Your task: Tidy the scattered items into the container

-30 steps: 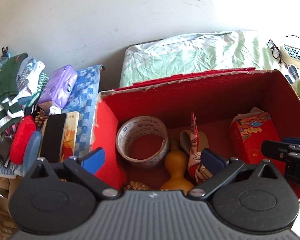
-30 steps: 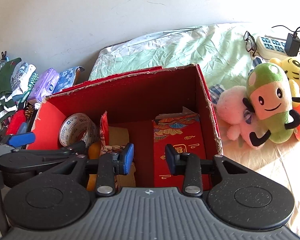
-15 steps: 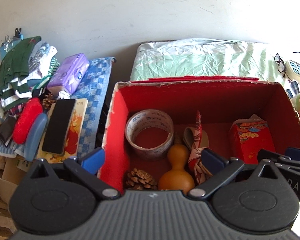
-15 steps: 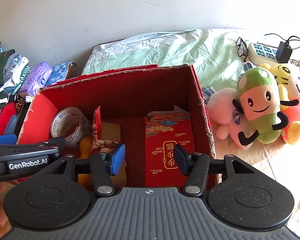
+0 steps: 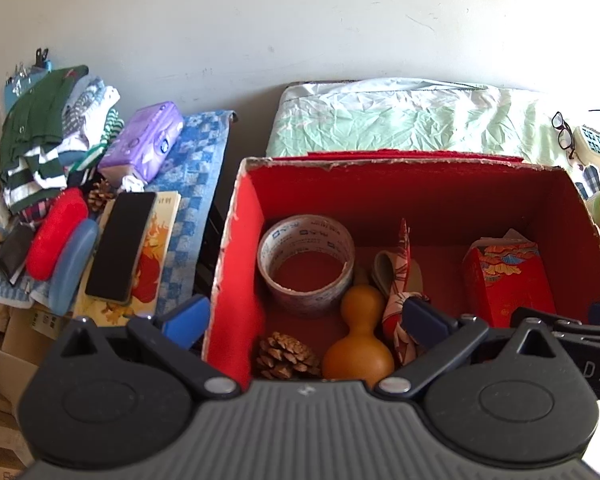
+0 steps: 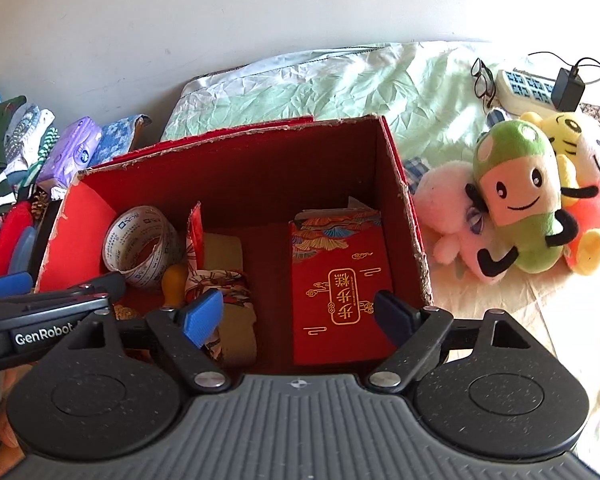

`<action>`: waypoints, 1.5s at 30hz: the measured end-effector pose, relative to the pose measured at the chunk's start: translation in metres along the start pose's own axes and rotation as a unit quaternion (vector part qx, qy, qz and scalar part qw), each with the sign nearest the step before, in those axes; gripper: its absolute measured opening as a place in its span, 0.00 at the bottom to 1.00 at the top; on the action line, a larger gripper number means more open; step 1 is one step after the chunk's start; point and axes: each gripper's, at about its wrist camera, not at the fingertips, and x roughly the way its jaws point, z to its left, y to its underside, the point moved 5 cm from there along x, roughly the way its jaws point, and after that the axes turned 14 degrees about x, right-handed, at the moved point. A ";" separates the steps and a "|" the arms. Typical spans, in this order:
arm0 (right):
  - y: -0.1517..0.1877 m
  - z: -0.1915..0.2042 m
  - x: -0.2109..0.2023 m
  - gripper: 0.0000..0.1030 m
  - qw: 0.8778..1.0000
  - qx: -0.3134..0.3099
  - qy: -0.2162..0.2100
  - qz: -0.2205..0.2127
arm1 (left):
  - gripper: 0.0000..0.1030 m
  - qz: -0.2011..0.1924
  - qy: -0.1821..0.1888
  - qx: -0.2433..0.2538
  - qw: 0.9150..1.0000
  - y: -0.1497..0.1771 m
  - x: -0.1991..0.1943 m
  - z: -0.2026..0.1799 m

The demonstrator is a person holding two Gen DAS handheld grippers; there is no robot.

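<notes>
Blue pads on the right gripper [image 6: 298,314] stand wide apart with nothing between them; a second ago they were nearly closed, low over the red packet [image 6: 340,280], which now lies flat on the right side of the box floor. I judge that packet has just been released. The left gripper [image 5: 304,318] is also spread wide and empty, its left finger outside the box wall and its right finger over the box interior, and both views have pulled back and up from the box over the last second, so more of its floor shows.

Inside the red cardboard box [image 5: 236,240], from left to right, sit a roll of tape [image 5: 306,264], a pine cone [image 5: 286,356] at the near wall, an orange gourd [image 5: 358,340] just beside it, a folded patterned cloth [image 6: 216,284] over a tan pad, then the packet.

Further out, left of the box, a heap lies on a blue checked cloth [image 5: 192,184]: a black phone [image 5: 120,248] on a picture book, a red pouch [image 5: 56,232], a blue case [image 5: 70,268], a second pine cone [image 5: 100,196] and a purple tissue pack [image 5: 144,140]. If these count as scattered, the task is only part done, and the left gripper is the nearer one. On the bed to the right, plush toys [image 6: 516,200] lie well apart from the box.
</notes>
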 end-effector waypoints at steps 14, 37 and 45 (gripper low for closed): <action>0.001 -0.007 -0.021 0.79 0.998 -0.022 -0.001 -0.056 | 0.99 0.006 -0.015 0.000 1.000 0.020 -0.019 -0.010; 0.075 -0.055 -0.057 0.79 0.996 -0.087 -0.003 -0.026 | 0.99 0.061 -0.067 -0.053 0.995 0.115 -0.062 -0.069; 0.100 -0.056 -0.051 0.79 0.995 -0.095 0.015 -0.003 | 0.99 0.077 -0.051 -0.045 0.995 0.136 -0.054 -0.070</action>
